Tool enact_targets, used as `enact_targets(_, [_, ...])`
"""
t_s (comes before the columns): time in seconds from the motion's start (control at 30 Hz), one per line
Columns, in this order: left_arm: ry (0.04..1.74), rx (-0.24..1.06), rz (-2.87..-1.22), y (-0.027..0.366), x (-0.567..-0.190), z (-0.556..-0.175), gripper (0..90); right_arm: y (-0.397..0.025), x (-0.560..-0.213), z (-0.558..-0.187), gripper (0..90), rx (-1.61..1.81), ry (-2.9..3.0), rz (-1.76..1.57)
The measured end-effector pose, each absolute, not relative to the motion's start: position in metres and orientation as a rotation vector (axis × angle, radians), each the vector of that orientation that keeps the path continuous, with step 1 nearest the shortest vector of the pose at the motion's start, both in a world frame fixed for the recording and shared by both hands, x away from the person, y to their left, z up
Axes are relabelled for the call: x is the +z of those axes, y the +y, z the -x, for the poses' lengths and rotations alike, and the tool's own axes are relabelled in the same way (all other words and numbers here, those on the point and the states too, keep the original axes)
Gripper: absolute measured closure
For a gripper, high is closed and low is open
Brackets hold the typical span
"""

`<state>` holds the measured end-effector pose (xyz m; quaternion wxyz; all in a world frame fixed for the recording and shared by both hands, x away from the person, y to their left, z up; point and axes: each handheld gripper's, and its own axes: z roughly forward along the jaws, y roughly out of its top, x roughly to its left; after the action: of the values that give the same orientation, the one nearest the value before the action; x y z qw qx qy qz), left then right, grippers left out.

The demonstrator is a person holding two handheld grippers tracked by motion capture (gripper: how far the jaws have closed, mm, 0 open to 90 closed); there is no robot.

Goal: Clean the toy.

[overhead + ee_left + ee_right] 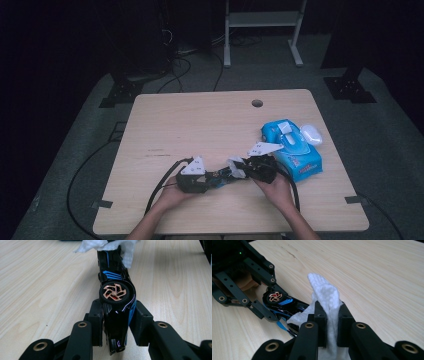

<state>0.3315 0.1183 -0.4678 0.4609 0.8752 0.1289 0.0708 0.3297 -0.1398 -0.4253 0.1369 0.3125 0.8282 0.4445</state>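
Flanking the toy car (115, 293), wipes pack (294, 147) right, wipe (327, 298) touching

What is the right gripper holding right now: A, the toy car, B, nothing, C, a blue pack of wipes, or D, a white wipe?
D: in the right gripper view the right gripper has its jaws shut on a white wipe, while the left gripper holds the toy car.

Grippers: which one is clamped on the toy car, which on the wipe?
The left gripper holds the black-and-blue toy car on its side, copper wheel showing. The right gripper pinches the white wipe against the car's far end.
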Motion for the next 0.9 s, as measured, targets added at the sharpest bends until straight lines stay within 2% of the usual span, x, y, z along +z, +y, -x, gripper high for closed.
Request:
enact_targets(0.43, [0.295, 0.19, -2.169, 0.119, -0.467, -0.332, 65.8, -0.152, -0.427, -0.335, 81.0, 1.337, 2.384, -0.994])
enact_targets(0.77, [0.291, 0.21, -2.188, 0.117, -0.466, -0.328, 66.0, -0.111, -0.426, -0.321, 81.0, 1.344, 2.481, -0.832])
enact_targets(0.9, [0.299, 0.215, -2.208, 0.119, -0.467, -0.329, 66.8, -0.128, -0.423, -0.324, 81.1, 1.272, 2.437, -0.863])
